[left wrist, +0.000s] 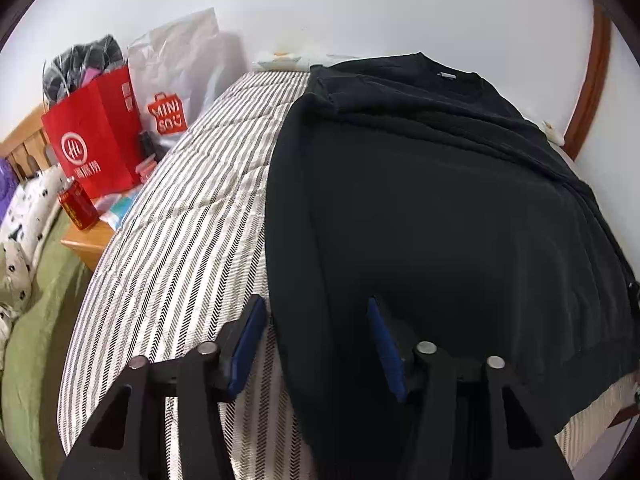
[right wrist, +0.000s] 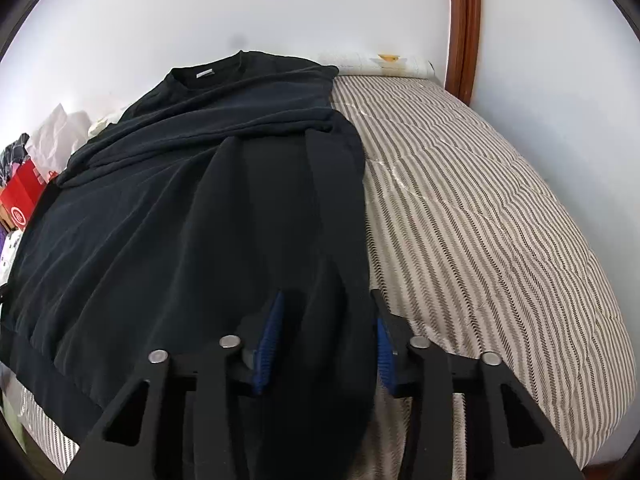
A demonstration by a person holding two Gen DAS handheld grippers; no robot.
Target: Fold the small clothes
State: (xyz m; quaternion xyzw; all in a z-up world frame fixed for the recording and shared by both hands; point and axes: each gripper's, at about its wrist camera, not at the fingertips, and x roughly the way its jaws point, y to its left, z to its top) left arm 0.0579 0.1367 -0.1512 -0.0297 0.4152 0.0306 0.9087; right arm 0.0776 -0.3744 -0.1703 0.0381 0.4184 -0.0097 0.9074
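A black sweatshirt (left wrist: 440,208) lies flat on a striped quilt (left wrist: 192,216), collar toward the wall, both sides folded inward. My left gripper (left wrist: 316,320) is open, its blue pads straddling the garment's left folded edge near the hem. In the right wrist view the sweatshirt (right wrist: 168,208) fills the left half on the quilt (right wrist: 480,220). My right gripper (right wrist: 328,312) is open, with the right folded edge of the cloth lying between its fingers.
A red paper bag (left wrist: 96,136) and a white Miniso bag (left wrist: 176,84) stand on a wooden nightstand (left wrist: 86,244) at left. A green-sheeted bed (left wrist: 36,320) lies beyond. A white wall and brown door frame (right wrist: 466,24) bound the far side.
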